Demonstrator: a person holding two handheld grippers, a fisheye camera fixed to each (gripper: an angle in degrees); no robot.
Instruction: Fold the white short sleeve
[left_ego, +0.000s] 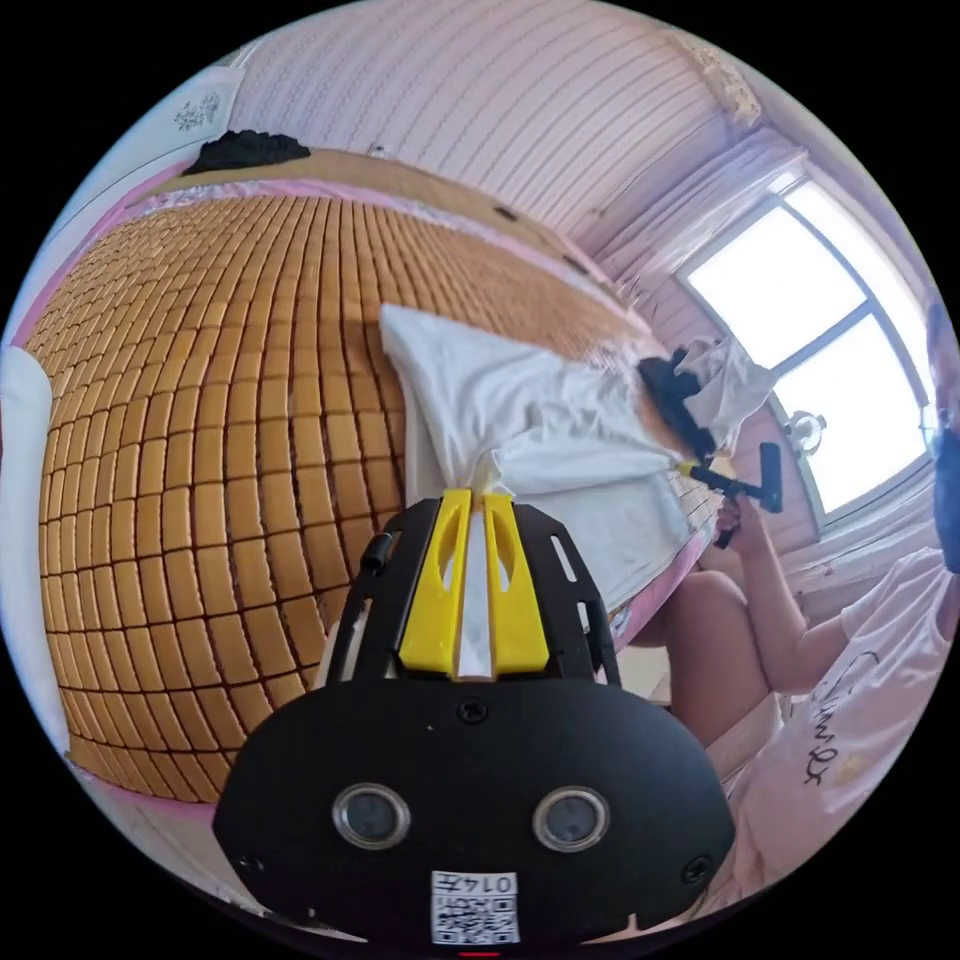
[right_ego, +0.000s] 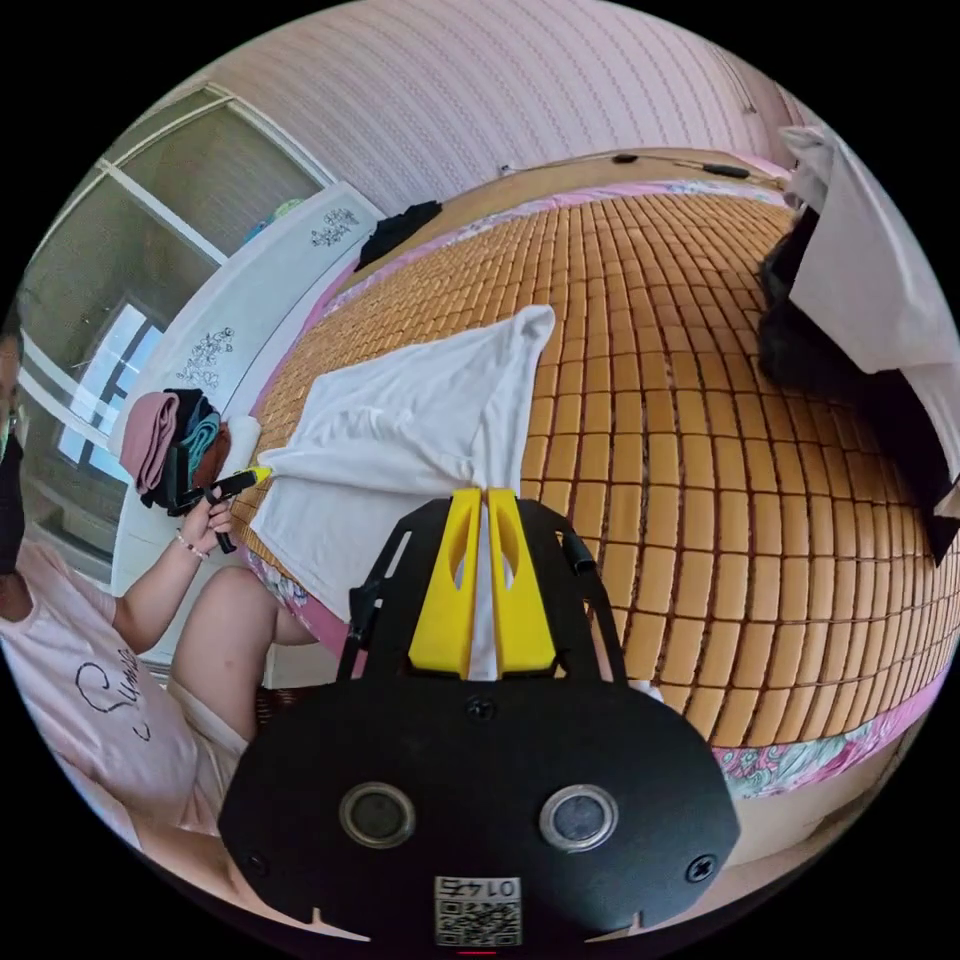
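The white short sleeve shirt (left_ego: 520, 400) lies partly on the bamboo mat and is pulled taut between both grippers near the bed's edge. In the left gripper view my left gripper (left_ego: 478, 495) has its yellow jaws shut on a bunched bit of the shirt. Across the cloth, the right gripper (left_ego: 688, 467) pinches the other end, held by a hand (left_ego: 735, 510). In the right gripper view my right gripper (right_ego: 484, 495) is shut on the shirt (right_ego: 400, 420), with white fabric running between the jaws. The left gripper (right_ego: 262, 472) grips the far corner there.
A bamboo mat (left_ego: 220, 420) covers the bed, with a pink patterned edge (right_ego: 800, 760). A dark and white clothes pile (right_ego: 850, 320) lies on the mat. Folded clothes (right_ego: 175, 440) sit beside a white headboard (right_ego: 280, 270). The person (right_ego: 90, 660) stands by the bed's edge, near a window (left_ego: 810, 340).
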